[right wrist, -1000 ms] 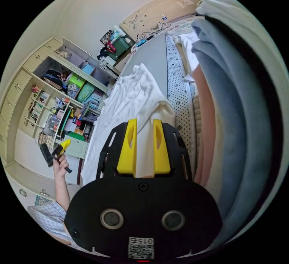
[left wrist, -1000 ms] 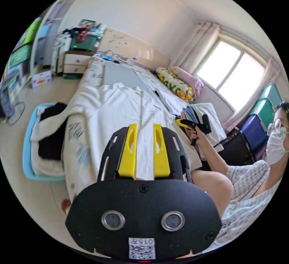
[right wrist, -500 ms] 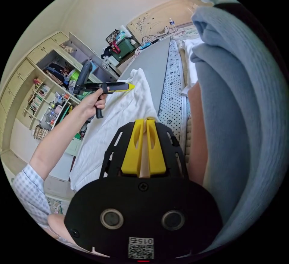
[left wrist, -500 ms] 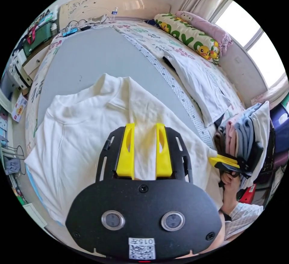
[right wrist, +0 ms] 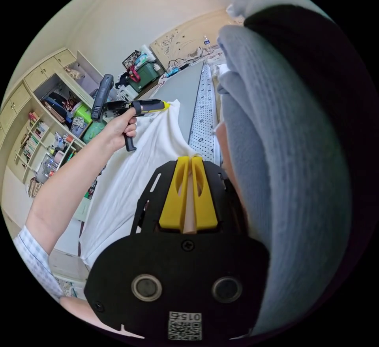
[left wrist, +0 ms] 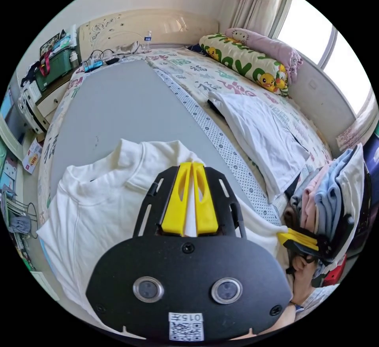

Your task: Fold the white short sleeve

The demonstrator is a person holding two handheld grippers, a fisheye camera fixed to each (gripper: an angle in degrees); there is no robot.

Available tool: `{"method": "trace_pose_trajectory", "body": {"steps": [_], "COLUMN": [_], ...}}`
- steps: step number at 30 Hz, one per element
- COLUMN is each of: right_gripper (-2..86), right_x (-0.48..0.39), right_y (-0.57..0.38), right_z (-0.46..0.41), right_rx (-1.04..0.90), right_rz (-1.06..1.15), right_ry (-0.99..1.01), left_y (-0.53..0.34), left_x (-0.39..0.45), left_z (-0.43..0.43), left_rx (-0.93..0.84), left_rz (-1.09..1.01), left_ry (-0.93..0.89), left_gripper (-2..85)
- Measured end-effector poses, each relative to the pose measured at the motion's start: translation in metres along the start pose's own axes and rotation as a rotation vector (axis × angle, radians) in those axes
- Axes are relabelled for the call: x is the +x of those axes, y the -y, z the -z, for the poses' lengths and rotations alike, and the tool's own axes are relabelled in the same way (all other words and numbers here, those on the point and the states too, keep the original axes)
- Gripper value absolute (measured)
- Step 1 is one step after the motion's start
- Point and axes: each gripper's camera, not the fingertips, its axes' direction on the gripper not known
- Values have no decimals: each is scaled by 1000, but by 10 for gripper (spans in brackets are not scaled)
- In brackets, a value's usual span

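A grey mat [left wrist: 118, 102] covered part of a patterned bed [left wrist: 205, 74] in a bedroom with open shelves [right wrist: 51, 125]. The white short sleeve [left wrist: 90, 208] lay on the mat's near end, collar towards the headboard, hem towards the bed's foot. The left gripper [left wrist: 191, 167] had its fingers pinched narrow on a fold near the collar. The right gripper [right wrist: 188, 162] nipped the shirt's edge beside a stack of folded clothes [left wrist: 335, 197].
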Motion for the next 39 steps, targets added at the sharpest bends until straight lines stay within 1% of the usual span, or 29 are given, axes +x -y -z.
{"method": "trace_pose_trajectory", "body": {"steps": [2,3,7,9,13,16,17,18,19,21,22,23,24,25,27,31,33,34,35,37,39], "right_gripper": [-4,-5,-8,-8,-7,-3,0,4,7,21,27,41,50,55,59,62,59,59,57,55,63], "right_x": [2,3,3,1,-3,-10,-13,-17,-19,-31,-36,-50,-70,-81,-123,-177,-224,-238,-270,-330,-426], "right_y": [5,8,23,34,55,74,83,92,97,115,119,126,132,133,131,121,125,128,135,152,175], "right_z": [4,7,22,35,53,69,76,82,86,102,107,123,142,151,188,245,281,288,300,307,290], "right_rx": [-7,-10,-15,-15,-14,-12,-13,-13,-12,-4,4,31,51,55,69,161,227,234,237,167,-60], "right_rz": [-8,-11,-16,-15,-15,-10,-9,-4,2,28,46,103,171,194,241,195,237,250,313,468,702], "right_ry": [-16,-28,-39,-39,-38,-33,-31,-25,-18,11,23,54,75,78,90,91,88,89,116,183,228], "left_y": [-4,-8,-13,-28,-82,-167,-208,-253,-276,-374,-396,-441,-482,-501,-561,-601,-612,-614,-618,-625,-636], "left_x": [-2,-6,-28,-36,-46,-56,-61,-66,-69,-78,-79,-81,-81,-79,-73,-68,-69,-70,-72,-72,-69], "left_z": [-15,-15,-6,21,72,119,135,149,156,176,180,188,200,207,227,232,227,225,220,213,203], "left_rx": [-37,-14,-16,46,56,51,34,7,-7,-35,-40,-38,13,61,241,345,399,399,394,401,406], "left_rz": [9,12,69,57,-7,-43,-37,-17,2,101,125,201,279,311,419,467,467,471,476,479,495], "left_ry": [-17,-40,-154,-162,-186,-172,-150,-130,-117,-81,-79,-66,-55,-56,-57,-46,-90,-102,-123,-138,-127], "left_gripper": [5,8,24,37,55,60,62,68,70,81,84,87,89,89,86,84,84,84,84,84,83]}}
